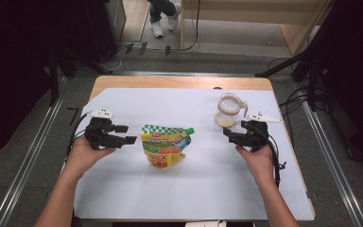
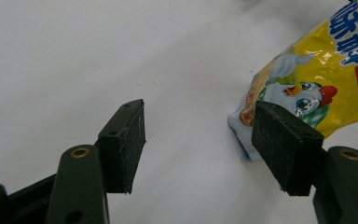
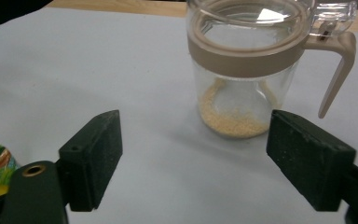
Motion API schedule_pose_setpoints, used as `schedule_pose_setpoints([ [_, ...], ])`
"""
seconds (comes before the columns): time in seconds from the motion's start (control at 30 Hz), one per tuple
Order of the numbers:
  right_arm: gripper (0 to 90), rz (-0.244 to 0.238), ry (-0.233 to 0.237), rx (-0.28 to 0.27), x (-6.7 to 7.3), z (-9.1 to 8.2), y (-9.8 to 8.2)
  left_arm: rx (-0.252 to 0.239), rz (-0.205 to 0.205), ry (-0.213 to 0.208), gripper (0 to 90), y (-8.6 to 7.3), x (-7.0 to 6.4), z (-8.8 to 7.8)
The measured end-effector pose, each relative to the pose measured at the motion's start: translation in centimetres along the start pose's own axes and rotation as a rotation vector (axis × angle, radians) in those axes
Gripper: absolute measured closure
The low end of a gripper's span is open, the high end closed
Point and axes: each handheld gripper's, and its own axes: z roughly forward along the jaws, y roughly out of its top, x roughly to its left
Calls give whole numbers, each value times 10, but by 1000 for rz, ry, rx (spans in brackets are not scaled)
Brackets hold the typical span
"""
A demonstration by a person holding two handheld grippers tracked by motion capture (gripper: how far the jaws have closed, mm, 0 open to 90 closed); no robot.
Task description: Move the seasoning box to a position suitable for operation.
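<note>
Both grippers gape empty: left gripper (image 1: 128,134) just beside the pouch (image 1: 165,146), right gripper (image 1: 229,135) facing the jar (image 1: 229,109). Steady the jar squarely before lifting the pouch.

A white-topped wooden table (image 1: 179,82) stands on grey carpet (image 1: 23,156) among dark stands.

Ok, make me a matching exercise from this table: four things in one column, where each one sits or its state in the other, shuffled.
Things:
1. pouch
2. jar
3. left tongs
4. right tongs

Places or states:
A. open, just in front of the jar
B. lying flat mid-table, yellow and green
C. upright, a little beige powder at the bottom
D. open, beside the pouch's edge

Pairs: 1-B, 2-C, 3-D, 4-A
</note>
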Motion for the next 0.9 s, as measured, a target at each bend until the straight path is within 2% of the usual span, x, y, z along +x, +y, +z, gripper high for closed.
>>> schedule_pose_setpoints([
  [0.2,159,16,-14,4,-7,11,3,4,1,3,358,0,0,1],
  [0.3,157,10,-52,11,-9,26,4,9,11,5,359,0,-2,2],
  [0.33,157,10,-52,11,-9,26,4,10,13,5,359,0,-2,2],
  [0.37,151,10,-72,8,-8,33,5,10,15,4,359,0,-2,2],
  [0.47,142,7,-104,-20,-7,40,5,10,11,7,359,0,-2,1],
  [0.53,141,9,-110,-31,-7,43,5,14,8,9,359,-1,-1,1],
  [0.6,137,25,-123,-23,-7,49,4,16,6,10,359,-2,-1,1],
  [0.67,134,35,-158,-39,-8,56,2,12,7,9,359,-3,-1,0],
  [0.83,130,52,-190,-87,-10,66,4,17,6,14,359,-4,-2,-1],
  [0.9,133,71,-194,-88,-11,70,5,17,10,22,359,-5,-2,-2],
])
